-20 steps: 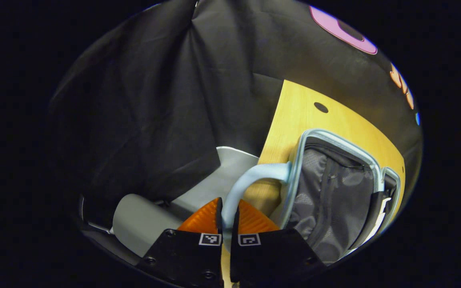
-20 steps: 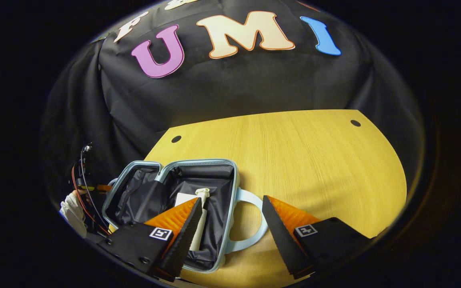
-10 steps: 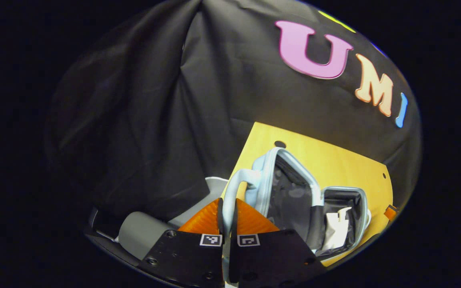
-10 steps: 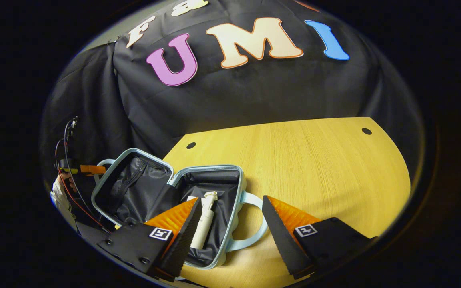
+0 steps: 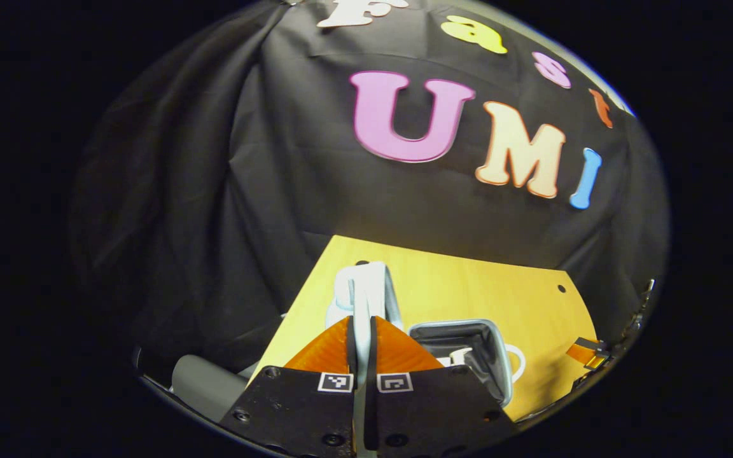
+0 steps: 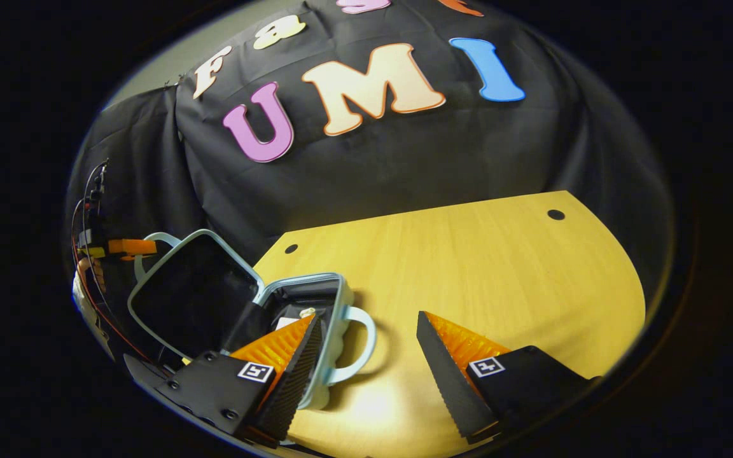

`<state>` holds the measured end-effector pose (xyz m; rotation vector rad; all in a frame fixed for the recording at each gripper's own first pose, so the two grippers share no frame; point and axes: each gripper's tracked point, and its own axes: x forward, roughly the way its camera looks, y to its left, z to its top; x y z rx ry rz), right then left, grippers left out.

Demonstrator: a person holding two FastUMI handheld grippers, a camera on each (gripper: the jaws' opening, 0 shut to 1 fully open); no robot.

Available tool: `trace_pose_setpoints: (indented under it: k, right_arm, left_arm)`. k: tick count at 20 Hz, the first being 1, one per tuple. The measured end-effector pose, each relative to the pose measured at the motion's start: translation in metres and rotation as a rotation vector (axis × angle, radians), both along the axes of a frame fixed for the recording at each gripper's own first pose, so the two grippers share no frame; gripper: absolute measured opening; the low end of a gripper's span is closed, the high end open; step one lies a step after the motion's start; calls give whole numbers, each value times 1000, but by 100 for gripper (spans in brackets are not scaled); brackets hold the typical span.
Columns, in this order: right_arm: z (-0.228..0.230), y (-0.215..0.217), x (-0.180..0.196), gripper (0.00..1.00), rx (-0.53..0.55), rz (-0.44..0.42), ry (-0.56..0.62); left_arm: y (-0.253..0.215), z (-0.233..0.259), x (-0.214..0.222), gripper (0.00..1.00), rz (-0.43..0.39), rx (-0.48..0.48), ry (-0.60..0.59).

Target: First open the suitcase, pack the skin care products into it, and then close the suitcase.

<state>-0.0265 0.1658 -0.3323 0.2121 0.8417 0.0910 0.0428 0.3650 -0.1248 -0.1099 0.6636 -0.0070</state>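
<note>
A small light-blue suitcase stands at the left end of the yellow table [image 6: 468, 267]. Its lid [image 6: 188, 299] is lifted and leans over the base [image 6: 335, 299]; in the left gripper view the lid [image 5: 369, 289] is seen edge-on. My left gripper [image 5: 361, 323] is shut on the lid's handle [image 5: 361, 299], and the right gripper view shows that gripper [image 6: 121, 247] far left. A white skin care bottle [image 6: 290, 321] lies in the dark-lined base [image 5: 468, 340]. My right gripper [image 6: 369, 337] is open, just above the base's own handle [image 6: 360, 346].
The table runs wide to the right of the suitcase, with small round holes [image 6: 556, 214] near its far edge. A grey tube [image 5: 204, 385] sits below the table's left corner. Cables [image 6: 90, 210] hang by the hand holding the left gripper.
The left gripper has swung the lid up from lying flat to standing over the base, so the suitcase is partly closed. The right gripper has stayed open near the base's handle.
</note>
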Motion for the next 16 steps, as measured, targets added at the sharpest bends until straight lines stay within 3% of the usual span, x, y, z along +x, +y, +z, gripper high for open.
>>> trace_pose_setpoints:
  k: [5, 7, 9, 10, 11, 14, 16]
  right_arm:
    - [17, -53, -11, 95, 1, -74, -20]
    - [25, -73, -19, 90, -9, -99, -28]
    - [28, -91, -22, 90, -18, -127, -31]
    - [30, -100, -25, 95, -23, -142, -33]
    - [32, -108, -28, 90, -27, -156, -34]
    - [36, -129, -39, 90, -38, -196, -33]
    - [39, -141, -45, 95, -46, -220, -34]
  left_arm:
    - [-102, 13, 13, 0, -111, -97, -16]
    - [-142, 11, 18, 0, -158, -135, -14]
    - [-173, 2, 22, 0, -196, -170, 2]
    - [-186, -2, 24, 2, -213, -187, 14]
    - [-198, -5, 23, 0, -229, -203, 23]
    - [-234, -20, 18, 0, -279, -242, 65]
    - [-259, -35, 12, 0, -315, -264, 98]
